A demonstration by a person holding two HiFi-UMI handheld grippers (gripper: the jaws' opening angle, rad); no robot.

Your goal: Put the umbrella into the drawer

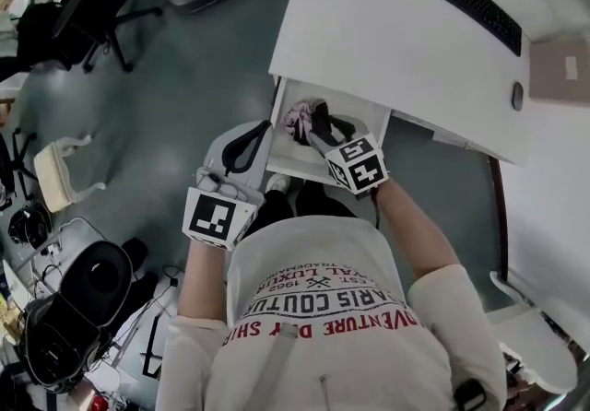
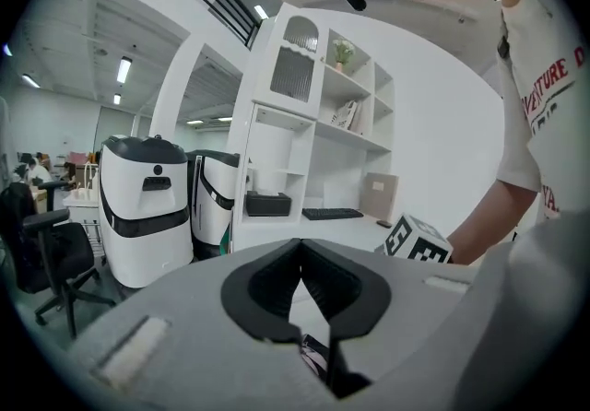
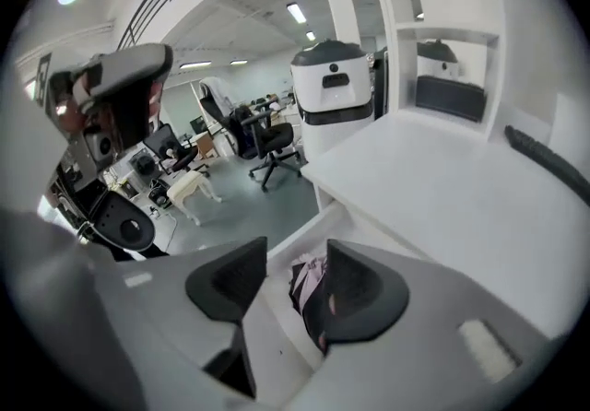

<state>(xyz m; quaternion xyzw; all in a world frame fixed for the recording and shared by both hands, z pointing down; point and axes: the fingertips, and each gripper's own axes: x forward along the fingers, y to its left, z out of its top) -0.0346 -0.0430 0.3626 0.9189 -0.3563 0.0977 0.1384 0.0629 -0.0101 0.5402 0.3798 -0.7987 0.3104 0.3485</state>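
Both hold nothing: the umbrella (image 1: 300,120) lies in the open drawer's (image 1: 297,158) left part, so the right gripper (image 3: 297,257) hangs above it, jaws apart; the left gripper's (image 2: 300,243) jaws meet, empty.

Drawer (image 1: 358,112) open from above, umbrella (image 1: 301,120) filling its left part, right part free, desk (image 1: 387,41) edge overhanging its back

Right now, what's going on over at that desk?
A person with a gripper in each hand is stowing an umbrella. It lies inside the open drawer under the white desk. The right gripper hangs above it with its fingers apart, holding nothing. The left gripper is off to the drawer's left, fingers together and empty. The drawer is not yet pushed shut.
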